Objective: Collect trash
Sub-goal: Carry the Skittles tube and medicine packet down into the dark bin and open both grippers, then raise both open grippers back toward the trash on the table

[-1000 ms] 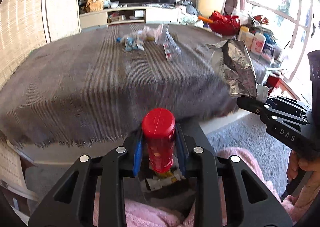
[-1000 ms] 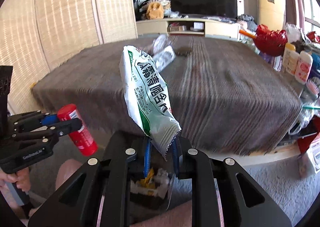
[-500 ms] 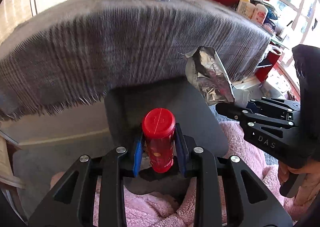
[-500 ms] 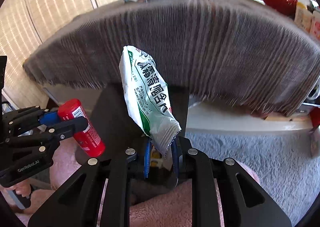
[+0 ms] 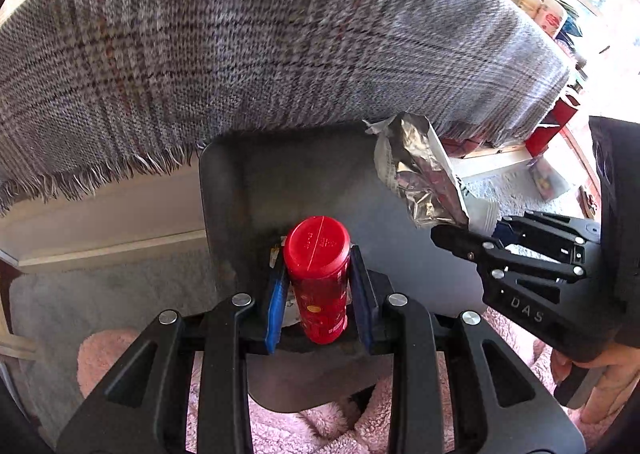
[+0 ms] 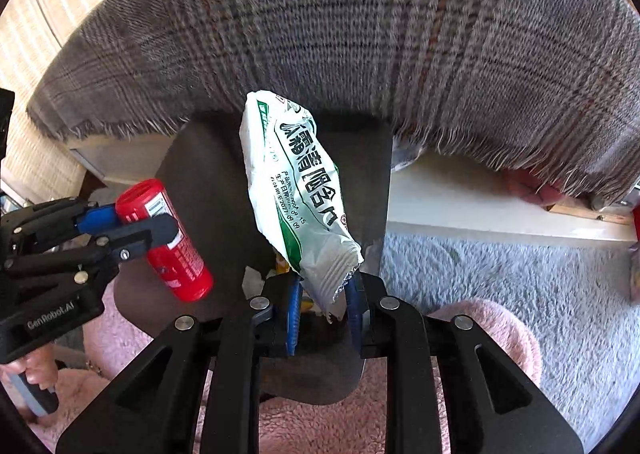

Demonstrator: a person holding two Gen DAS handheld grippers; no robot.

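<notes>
My left gripper (image 5: 318, 274) is shut on a red capped canister (image 5: 320, 278), which stands upright over the dark grey bin (image 5: 248, 182). The same canister (image 6: 168, 242) shows at the left of the right wrist view, tilted in the left gripper (image 6: 140, 222). My right gripper (image 6: 324, 294) hangs over the bin (image 6: 208, 174) and its jaws are opening. The lower corner of a white and green snack bag (image 6: 300, 190) still stands between its blue pads (image 6: 294, 306). From the left wrist view I see the bag's silver inside (image 5: 424, 174) above the right gripper (image 5: 460, 234). Scraps of trash lie in the bin.
A table draped in a grey plaid cloth (image 5: 280, 34) with a fringed edge overhangs the bin's far side. Grey carpet (image 6: 500, 278) lies to the right. Pink fluffy fabric (image 6: 480, 326) surrounds the bin's near side. Bottles and red items (image 5: 548, 14) crowd the far right.
Both grippers have sunk from above the table's level to just over the bin and tipped downward. The right gripper's pads have spread apart around the bag's corner. The left grip is unchanged.
</notes>
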